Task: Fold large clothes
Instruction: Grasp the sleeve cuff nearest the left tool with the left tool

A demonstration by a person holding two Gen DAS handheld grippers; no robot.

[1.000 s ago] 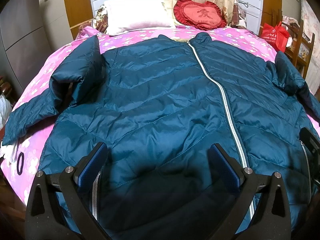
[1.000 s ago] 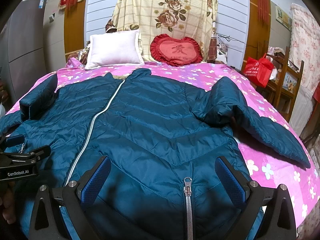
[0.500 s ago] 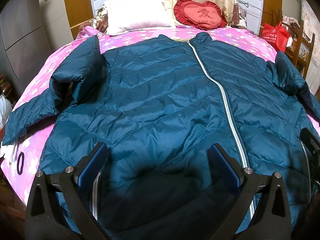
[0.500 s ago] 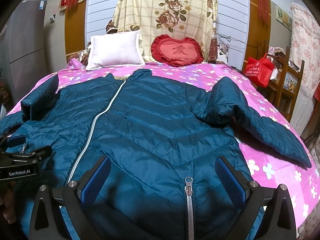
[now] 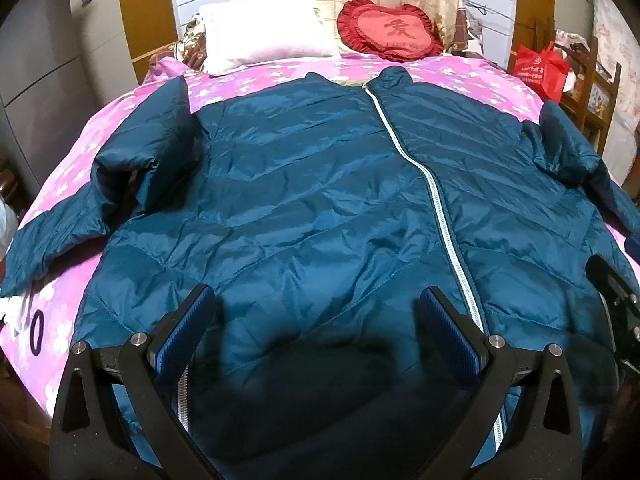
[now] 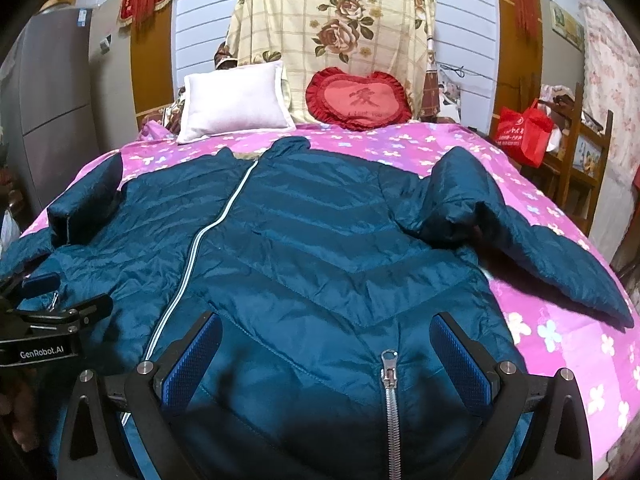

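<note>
**Our two handheld grippers**

Left gripper (image 5: 316, 320): we carry black angular finger arms with triangular cut-outs, blue textured pads (image 5: 448, 340) and round silver screws at the joints. Right gripper (image 6: 326, 350): the same build. At nine o'clock in its view, our left unit's black body reads "GenRobot.AI" in white.

One teal jacket (image 5: 304, 216), with two sleeves, one main zipper (image 5: 432, 184) and one pocket zipper (image 6: 389, 384). One bed (image 6: 552, 344) under a pink flowered cover. Two cushions: one white pillow (image 6: 236, 100), one red heart cushion (image 6: 360, 100). One flowered cloth (image 6: 340, 20) behind them. One red bag (image 6: 524, 132). Two grippers: left gripper (image 5: 316, 324), right gripper (image 6: 326, 344), each with two blue-padded jaws.
</note>
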